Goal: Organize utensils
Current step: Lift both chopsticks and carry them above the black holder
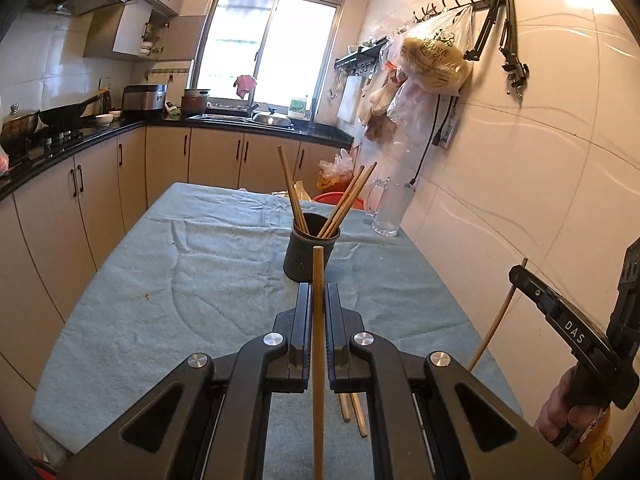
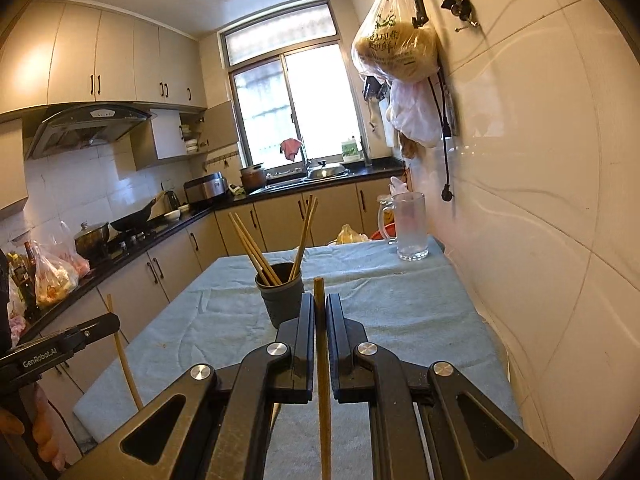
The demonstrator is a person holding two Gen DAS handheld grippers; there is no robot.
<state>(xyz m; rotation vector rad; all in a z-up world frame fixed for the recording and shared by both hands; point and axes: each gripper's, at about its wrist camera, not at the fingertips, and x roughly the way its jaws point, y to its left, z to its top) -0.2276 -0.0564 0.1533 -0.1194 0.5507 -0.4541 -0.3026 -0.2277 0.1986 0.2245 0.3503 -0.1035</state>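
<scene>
Fingers [image 1: 304,320] of both grippers – left gripper [image 1: 317,292], right gripper [image 2: 319,304] – are each clamped on an upright chopstick [image 1: 318,320], near the dark chopstick holder [image 1: 306,258].

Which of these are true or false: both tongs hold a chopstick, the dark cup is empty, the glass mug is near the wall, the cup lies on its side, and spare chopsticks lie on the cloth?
1. Both tongs hold a chopstick. True: the left tongs and right tongs each grip one upright.
2. The dark cup is empty. False: several chopsticks stand in it.
3. The glass mug sits near the tiled wall. True.
4. The cup lies on its side. False: it stands upright on the blue cloth.
5. Spare chopsticks lie on the cloth. True: they show beneath the left tongs.
</scene>
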